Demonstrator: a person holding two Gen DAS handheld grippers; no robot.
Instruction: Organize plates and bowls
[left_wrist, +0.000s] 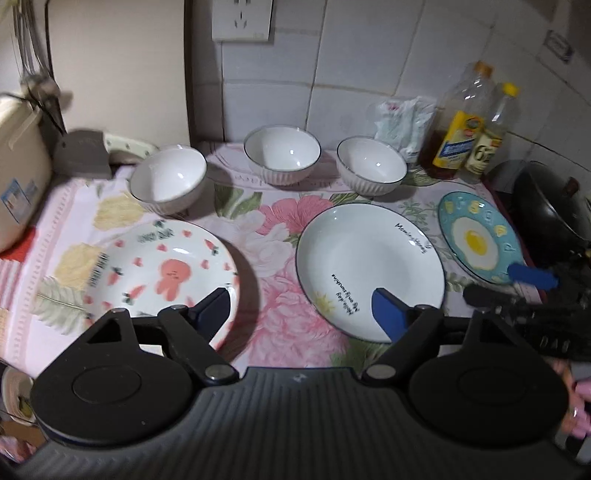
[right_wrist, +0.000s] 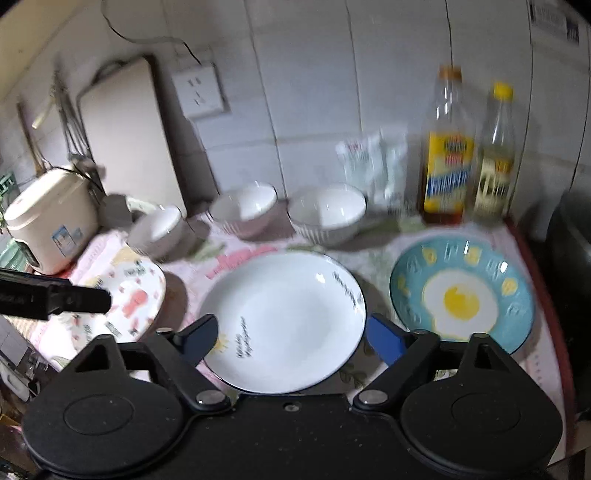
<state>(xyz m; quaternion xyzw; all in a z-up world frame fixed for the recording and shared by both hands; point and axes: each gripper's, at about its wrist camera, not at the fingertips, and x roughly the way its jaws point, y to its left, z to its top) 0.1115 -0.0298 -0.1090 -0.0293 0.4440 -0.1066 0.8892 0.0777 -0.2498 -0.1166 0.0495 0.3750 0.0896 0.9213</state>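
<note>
Three white ribbed bowls (left_wrist: 168, 177) (left_wrist: 282, 151) (left_wrist: 371, 164) stand in a row at the back of a floral cloth (left_wrist: 280, 229). In front lie a pink rabbit plate (left_wrist: 159, 269), a white plate with lettering (left_wrist: 369, 258) and a blue fried-egg plate (left_wrist: 476, 236). My left gripper (left_wrist: 299, 299) hangs open over the gap between the rabbit plate and the white plate, holding nothing. My right gripper (right_wrist: 291, 321) is open above the near half of the white plate (right_wrist: 284, 295), its fingers flanking the plate, beside the egg plate (right_wrist: 461, 291). Contact cannot be told.
A cream rice cooker (right_wrist: 51, 218) stands at the left and a cutting board (right_wrist: 125, 136) leans on the wall. Two oil bottles (left_wrist: 461, 125) and a plastic bag (left_wrist: 402, 122) sit at the back right. A black wok (left_wrist: 550, 203) borders the cloth's right edge.
</note>
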